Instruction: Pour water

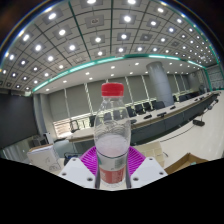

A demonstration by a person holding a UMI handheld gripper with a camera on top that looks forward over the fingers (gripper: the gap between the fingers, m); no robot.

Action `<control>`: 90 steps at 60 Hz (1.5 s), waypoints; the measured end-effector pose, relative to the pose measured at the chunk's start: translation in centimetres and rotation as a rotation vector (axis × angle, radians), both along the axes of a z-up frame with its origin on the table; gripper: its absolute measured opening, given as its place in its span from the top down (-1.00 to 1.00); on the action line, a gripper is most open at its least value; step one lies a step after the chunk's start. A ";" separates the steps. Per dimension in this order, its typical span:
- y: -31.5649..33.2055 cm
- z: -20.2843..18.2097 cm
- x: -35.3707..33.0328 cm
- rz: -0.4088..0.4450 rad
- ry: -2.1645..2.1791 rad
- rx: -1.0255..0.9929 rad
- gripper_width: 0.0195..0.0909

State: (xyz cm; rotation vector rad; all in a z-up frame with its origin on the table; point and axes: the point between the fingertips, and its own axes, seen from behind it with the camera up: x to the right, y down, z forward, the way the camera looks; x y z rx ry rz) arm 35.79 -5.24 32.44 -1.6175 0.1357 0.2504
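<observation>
A clear plastic bottle [112, 130] with a red cap [112, 90] stands upright between my fingers, lifted well above the tables. It holds pinkish liquid in its lower part. My gripper [112, 162] is shut on the bottle's lower body, and both magenta pads [88, 157] press against its sides. The bottle's base is hidden behind the gripper body.
A large meeting room lies beyond: long pale tables [165, 125] with dark chairs [152, 105], a round column [160, 82], and a ceiling with several spotlights and a green light strip [90, 70].
</observation>
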 end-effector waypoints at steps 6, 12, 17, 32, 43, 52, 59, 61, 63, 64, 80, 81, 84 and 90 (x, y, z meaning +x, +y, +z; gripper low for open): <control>0.8 -4.2 4.8 -0.054 -0.137 -0.030 0.58; 0.8 -8.8 7.4 -0.065 -0.213 -0.101 0.59; 1.2 -13.8 9.7 -0.061 -0.238 -0.156 0.58; 0.8 -23.6 11.6 -0.058 -0.244 -0.259 0.58; 0.3 -24.7 11.7 -0.083 -0.225 -0.227 0.36; -0.3 -24.9 11.3 -0.082 -0.235 -0.264 -0.64; -1.8 -24.2 11.2 -0.110 -0.209 -0.311 -0.85; -2.5 -23.6 11.3 -0.129 -0.210 -0.320 -0.88; -3.3 -22.9 11.2 -0.144 -0.213 -0.330 -0.85; -3.0 -22.5 11.3 -0.152 -0.216 -0.339 -0.85; -13.6 -14.9 6.0 -0.242 -0.184 -0.455 -0.85; -14.5 -14.3 5.4 -0.246 -0.174 -0.462 -0.85; -17.2 -12.7 3.6 -0.258 -0.150 -0.481 -0.85; -23.1 -9.8 0.3 -0.284 -0.143 -0.518 -0.85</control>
